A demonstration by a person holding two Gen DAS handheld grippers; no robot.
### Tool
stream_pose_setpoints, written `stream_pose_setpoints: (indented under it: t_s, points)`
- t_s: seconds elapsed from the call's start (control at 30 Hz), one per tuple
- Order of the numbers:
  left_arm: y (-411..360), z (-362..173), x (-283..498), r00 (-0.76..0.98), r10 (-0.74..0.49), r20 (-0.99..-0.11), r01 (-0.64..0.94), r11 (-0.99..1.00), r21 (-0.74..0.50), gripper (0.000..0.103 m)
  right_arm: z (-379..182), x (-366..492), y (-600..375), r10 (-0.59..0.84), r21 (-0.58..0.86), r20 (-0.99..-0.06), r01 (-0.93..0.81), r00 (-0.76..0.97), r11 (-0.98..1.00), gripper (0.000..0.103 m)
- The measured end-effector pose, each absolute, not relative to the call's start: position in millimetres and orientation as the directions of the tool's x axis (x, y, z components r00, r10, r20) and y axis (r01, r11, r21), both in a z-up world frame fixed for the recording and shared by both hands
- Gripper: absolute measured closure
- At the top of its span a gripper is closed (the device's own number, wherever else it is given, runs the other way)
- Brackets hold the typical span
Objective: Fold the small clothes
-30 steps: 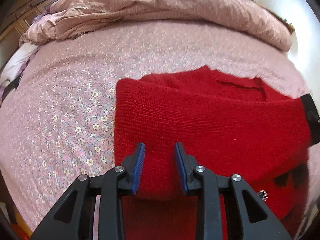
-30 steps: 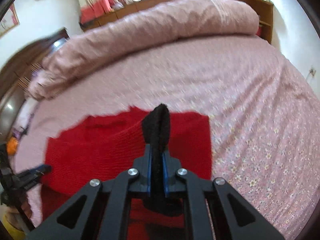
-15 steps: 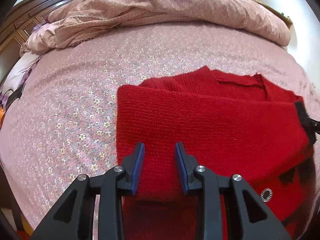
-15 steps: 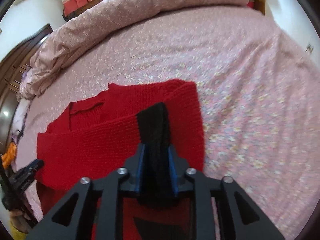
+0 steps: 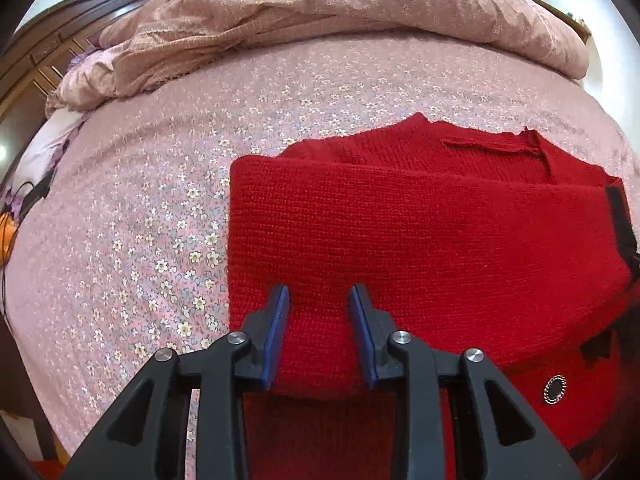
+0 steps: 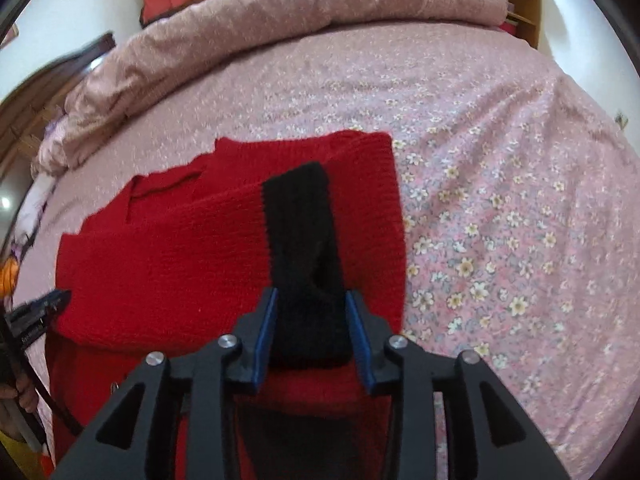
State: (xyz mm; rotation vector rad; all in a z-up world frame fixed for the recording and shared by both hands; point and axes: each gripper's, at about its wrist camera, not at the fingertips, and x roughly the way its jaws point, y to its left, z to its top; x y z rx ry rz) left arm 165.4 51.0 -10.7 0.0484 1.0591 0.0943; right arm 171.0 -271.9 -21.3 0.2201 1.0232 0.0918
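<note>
Left wrist view: my left tongs stand parted over the near fold of the red sweater, knit showing between the blue pads; they grip nothing that I can see.
Right wrist view: my right tongs are spread apart, with the black cuff lying loose between the pads; neither pad presses into it.
Sweater, place: it lies on the bed, on the pink flowered sheet, toward my near edge of the mattress.
Sweater, shape: a sleeve is laid across the body as a broad red band, its black cuff at the right end; the neckline edge shows beyond it.
Button: one round metal-rimmed button sits on the lower front, right of my left tongs.
Black trim: dark patches show low on the sweater's right side, too cut off to make out.
Quilt: a rumpled pink quilt is heaped along the far side of the bed, well apart from the sweater.
Other tongs: in the right wrist view my left tongs show at the sweater's left edge.
</note>
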Motion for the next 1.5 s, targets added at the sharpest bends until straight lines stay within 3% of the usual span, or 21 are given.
stream_pose_setpoints:
  t_s: [0.27,0.4,0.57,0.97,1.5]
  points:
    - [45,-3,158,0.485,0.122,-0.866,-0.047,0.992,0.114,0.078,-13,162,-264,0.134,0.189,-0.831,0.047,0.540,0.981,0.066]
    - [53,12,148,0.467,0.071,-0.881,-0.061,0.997,0.048,0.078,6,147,-263,0.134,0.190,-0.834,0.051,0.536,0.980,0.058]
    - [53,24,128,0.454,0.080,-0.887,-0.057,0.996,0.061,0.078,20,116,-260,0.155,0.209,-0.829,0.041,0.537,0.977,0.054]
    - [64,38,63,0.449,0.096,-0.888,-0.058,0.995,0.078,0.078,45,42,-263,0.141,0.202,-0.827,0.055,0.544,0.978,0.052]
    - [104,15,-14,0.379,0.048,-0.924,-0.124,0.992,0.000,0.078,22,-21,-273,0.131,0.186,-0.876,0.073,0.463,0.980,0.052]
